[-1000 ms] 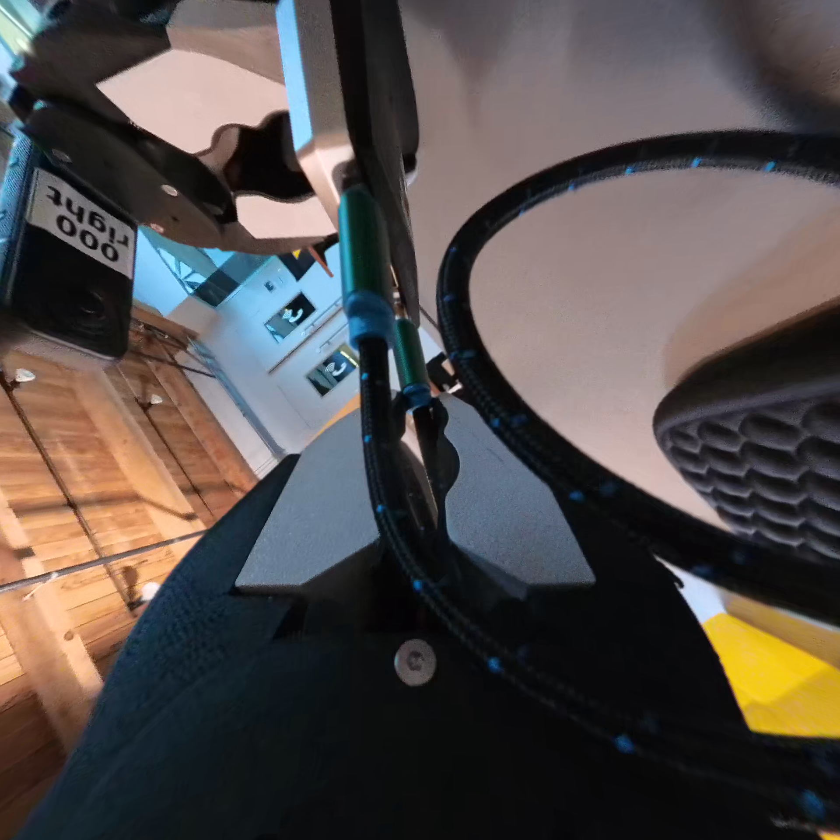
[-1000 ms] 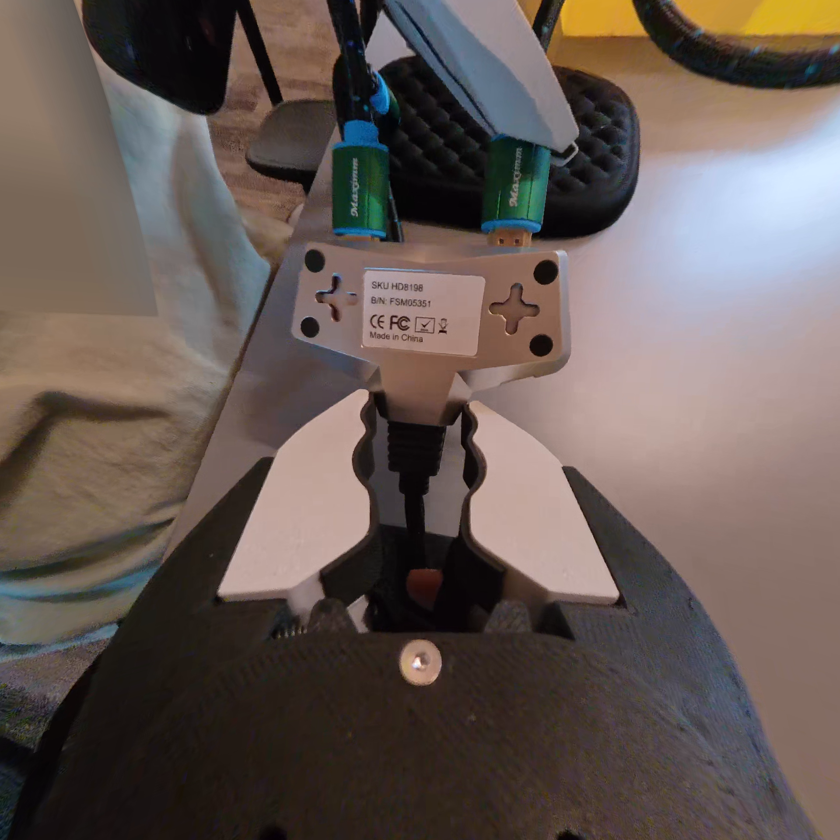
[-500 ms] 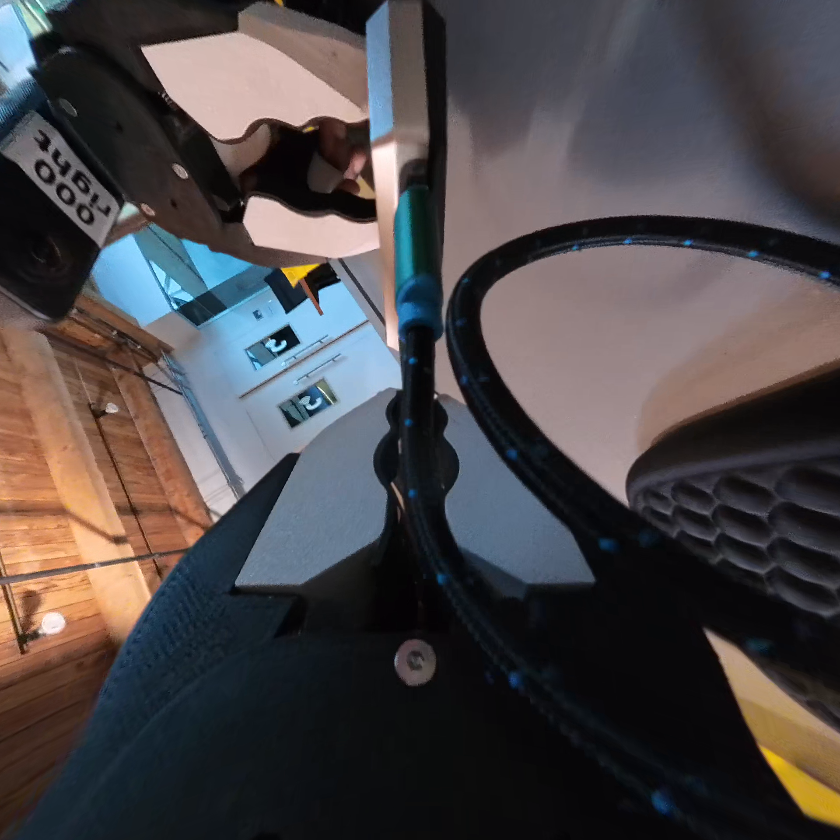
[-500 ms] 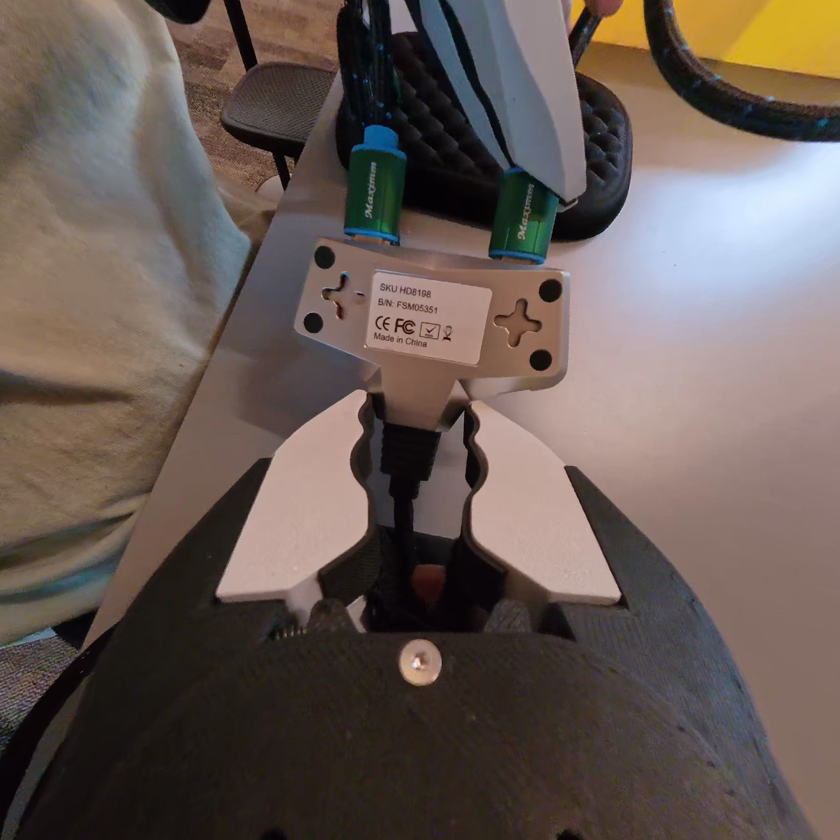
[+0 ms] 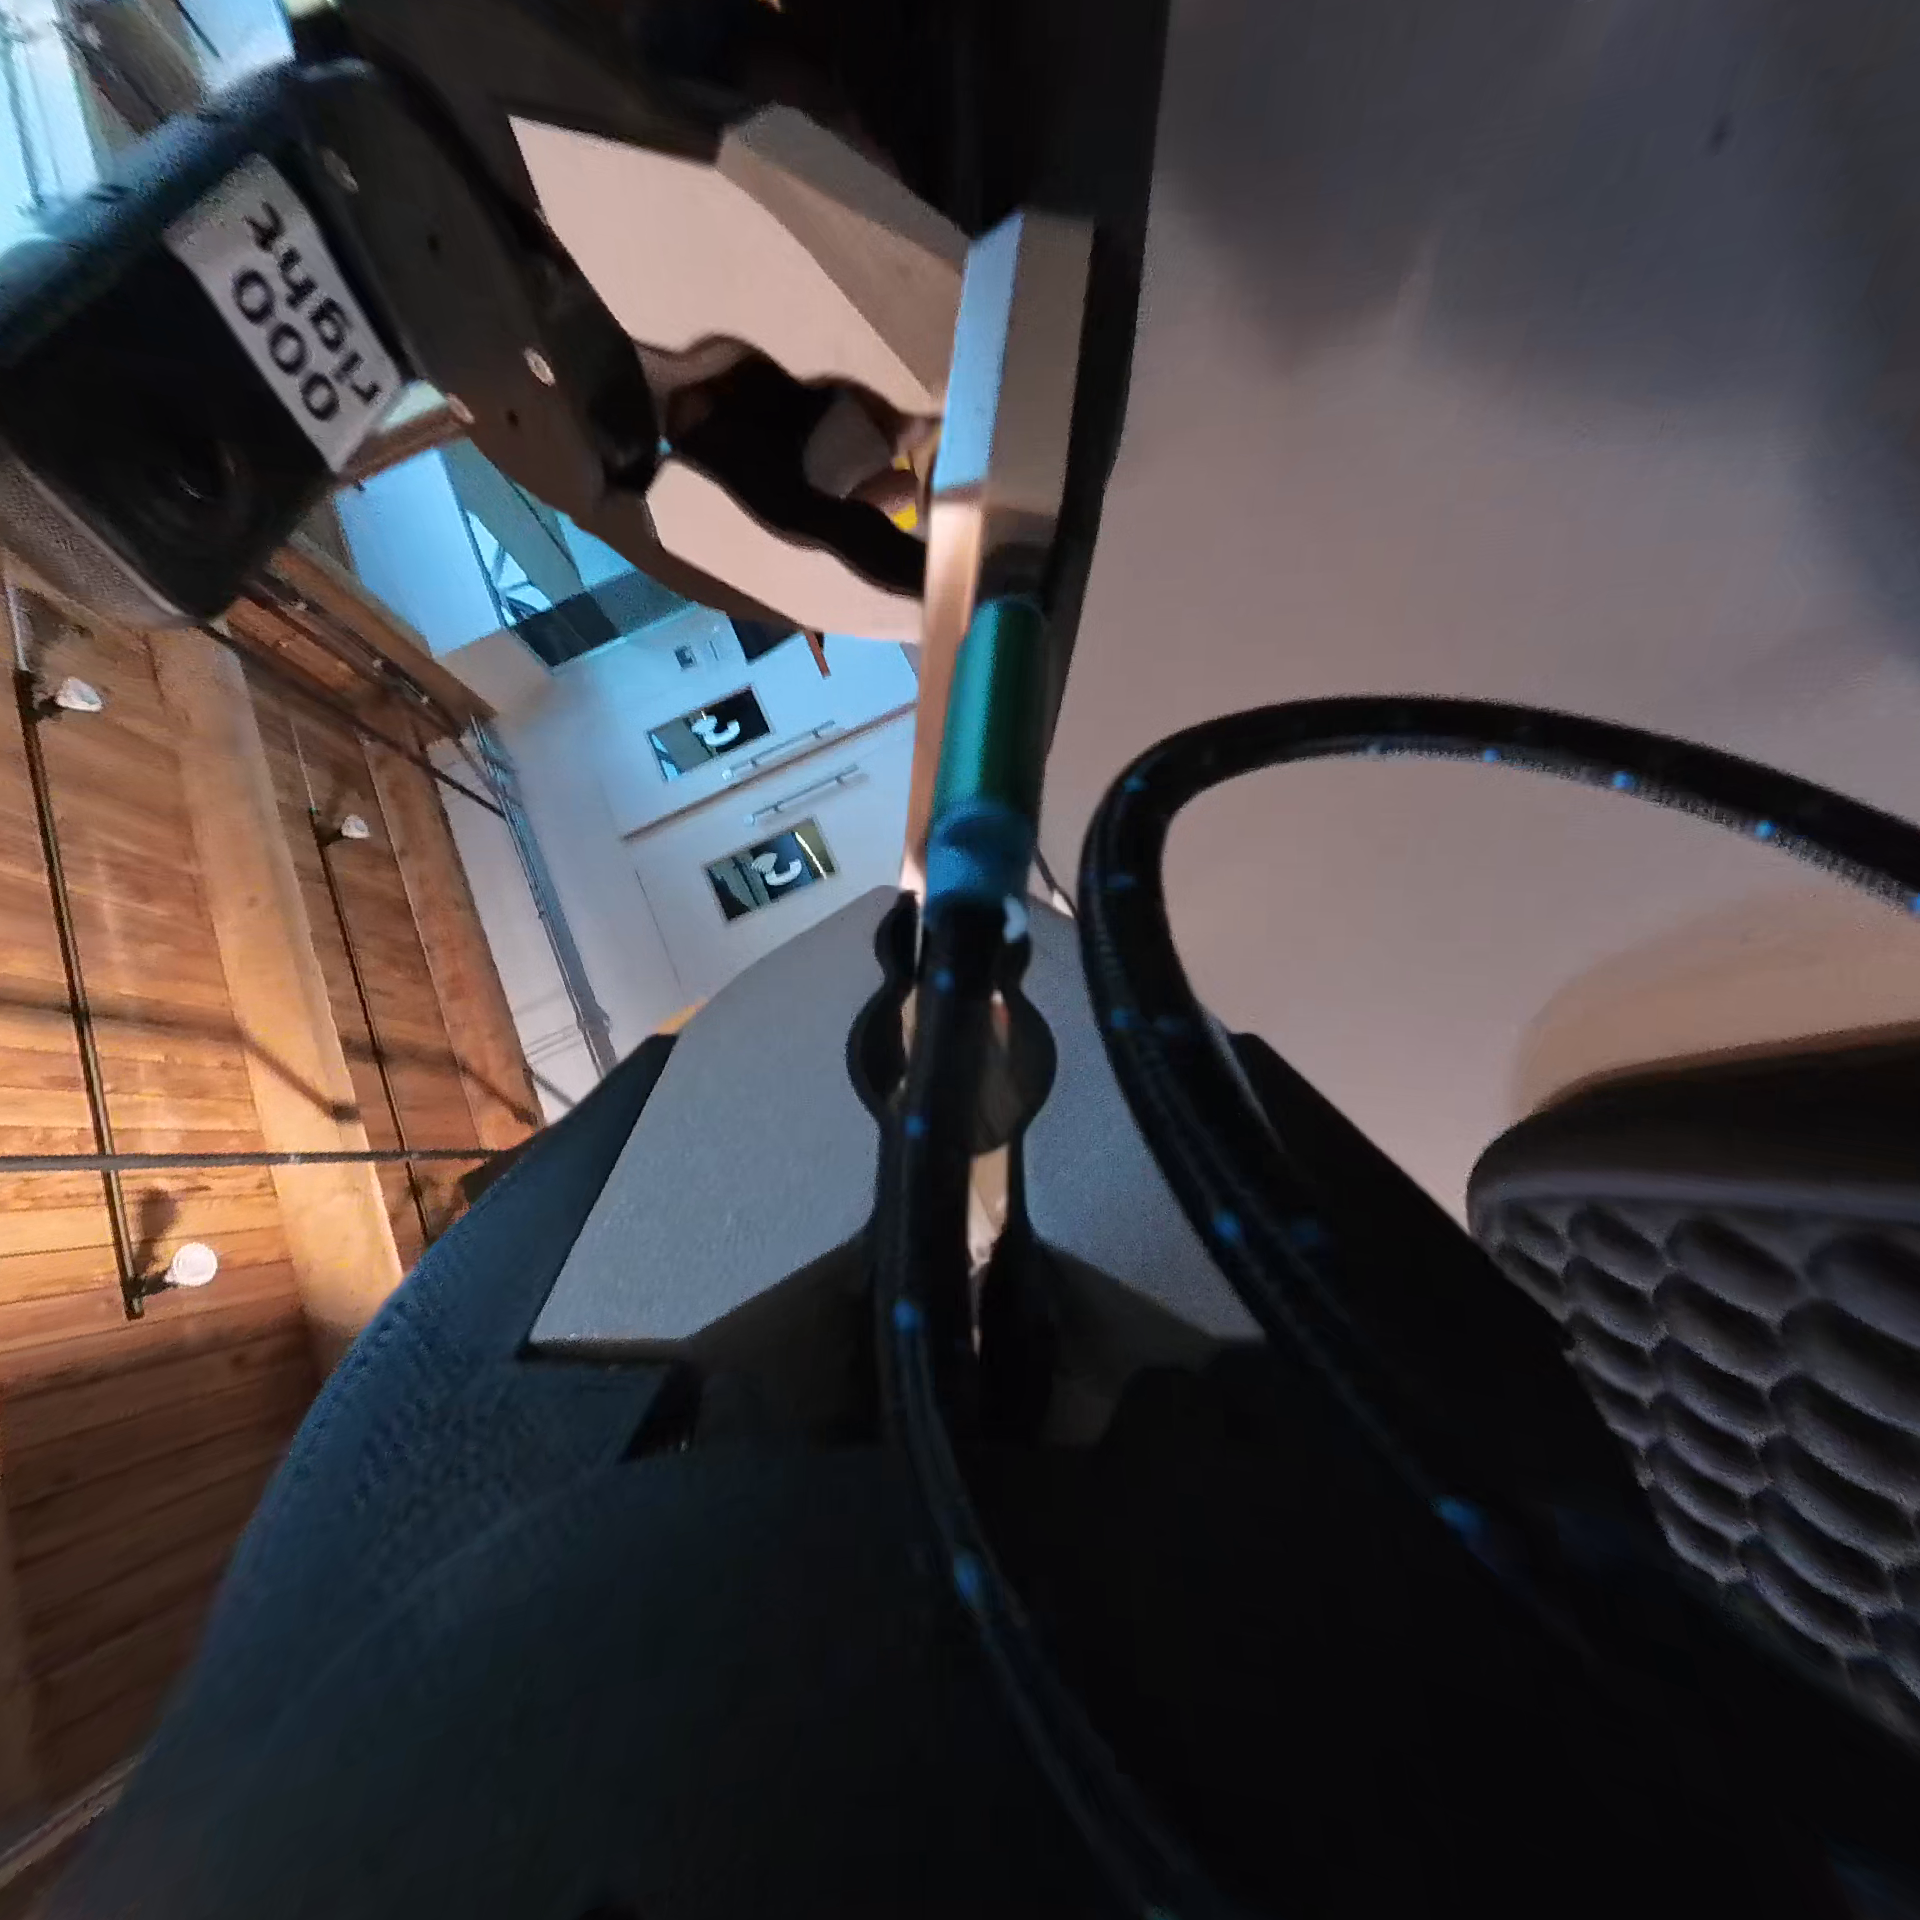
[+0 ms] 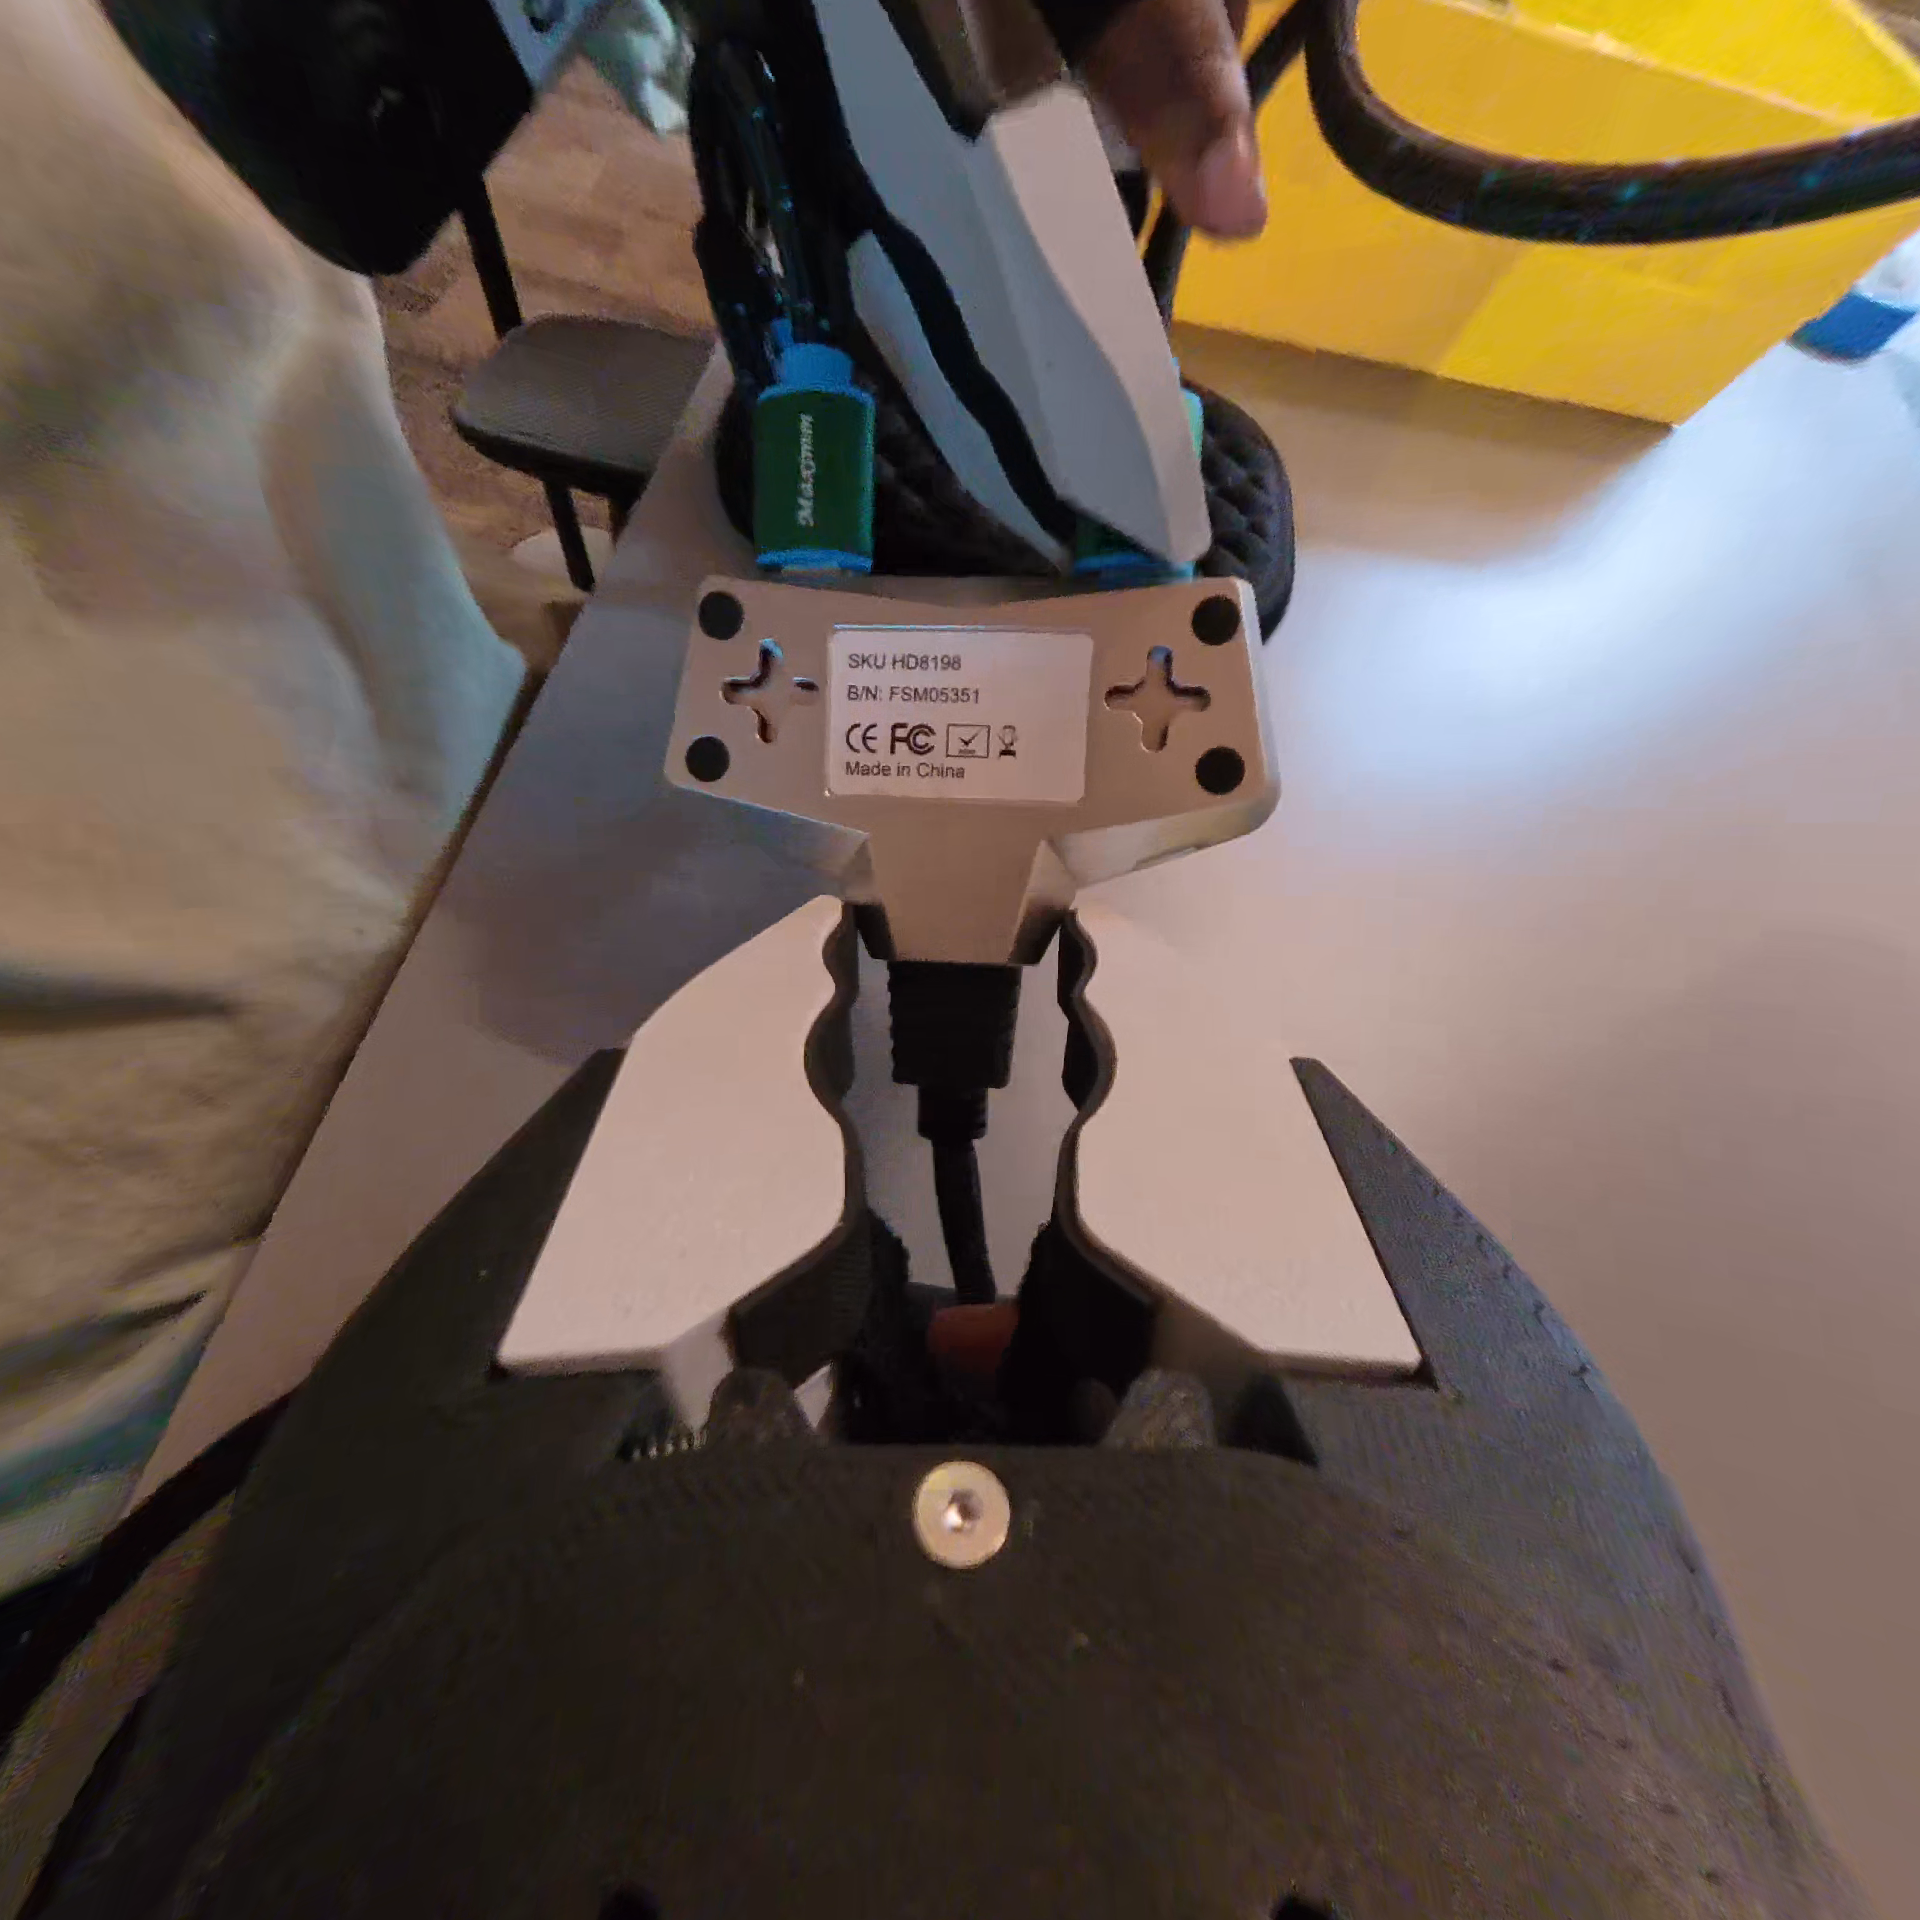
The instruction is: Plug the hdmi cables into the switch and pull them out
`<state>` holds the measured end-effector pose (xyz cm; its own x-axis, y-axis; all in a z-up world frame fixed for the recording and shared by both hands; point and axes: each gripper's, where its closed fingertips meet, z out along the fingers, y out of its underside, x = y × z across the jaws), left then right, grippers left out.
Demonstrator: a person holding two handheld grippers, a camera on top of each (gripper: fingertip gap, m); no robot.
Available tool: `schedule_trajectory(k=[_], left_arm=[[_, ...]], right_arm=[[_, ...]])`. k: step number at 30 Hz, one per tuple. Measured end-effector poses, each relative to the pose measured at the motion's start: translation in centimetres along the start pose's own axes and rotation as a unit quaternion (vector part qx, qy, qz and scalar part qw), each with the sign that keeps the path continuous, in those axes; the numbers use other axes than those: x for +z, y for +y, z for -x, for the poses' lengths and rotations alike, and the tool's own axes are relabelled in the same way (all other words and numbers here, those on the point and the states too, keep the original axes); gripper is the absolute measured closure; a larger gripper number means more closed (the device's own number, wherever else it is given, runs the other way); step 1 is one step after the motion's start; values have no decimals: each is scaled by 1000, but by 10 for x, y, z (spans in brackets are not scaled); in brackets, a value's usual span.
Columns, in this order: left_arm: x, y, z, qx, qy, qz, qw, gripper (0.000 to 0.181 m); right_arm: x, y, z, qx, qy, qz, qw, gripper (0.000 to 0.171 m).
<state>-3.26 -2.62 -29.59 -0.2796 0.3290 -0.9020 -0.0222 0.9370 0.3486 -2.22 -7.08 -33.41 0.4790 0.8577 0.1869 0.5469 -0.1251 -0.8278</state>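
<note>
2 green HDMI plugs [image 6: 810, 473] now sit seated in the switch [image 6: 966, 717], the right one pushed home a second ago. Right gripper [image 6: 961, 1049] clamps the switch above the tabletop [image 6: 1558, 935]; left gripper [image 5: 951, 1039] pinches that cable [image 5: 914, 1195]. Unplugging comes next.

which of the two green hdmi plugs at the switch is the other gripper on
The right-hand green plug, mostly hidden behind the left gripper. The left-hand green plug stands uncovered in the switch.
</note>
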Motion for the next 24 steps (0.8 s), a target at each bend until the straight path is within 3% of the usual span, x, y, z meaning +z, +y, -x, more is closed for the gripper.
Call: schedule_trajectory(k=[2,3,5,7,10,13,14,17,24], left_arm=[[-2,16,-5,9,5,51,999,138],[-3,26,-8,13,7,81,997,137],[-6,34,-12,25,-2,111,994,144],[-7,28,0,51,-58,113,991,168],[-7,26,5,75,-74,114,988,179],[-3,25,-3,22,-54,99,993,181],[-3,23,-3,29,-57,98,993,181],[2,16,-7,40,-40,93,994,181],[6,17,-13,19,-23,87,996,181]], right_arm=[[-1,7,-1,9,7,20,1000,134],[-2,6,-1,16,9,13,1000,135],[-4,4,0,28,12,-5,1000,135],[-3,5,3,23,11,3,1000,135],[-1,7,5,13,11,17,1000,133],[3,6,0,20,23,11,999,103],[8,12,2,19,15,34,999,101],[22,34,8,-30,4,130,991,124],[23,33,10,-33,4,126,991,127]])
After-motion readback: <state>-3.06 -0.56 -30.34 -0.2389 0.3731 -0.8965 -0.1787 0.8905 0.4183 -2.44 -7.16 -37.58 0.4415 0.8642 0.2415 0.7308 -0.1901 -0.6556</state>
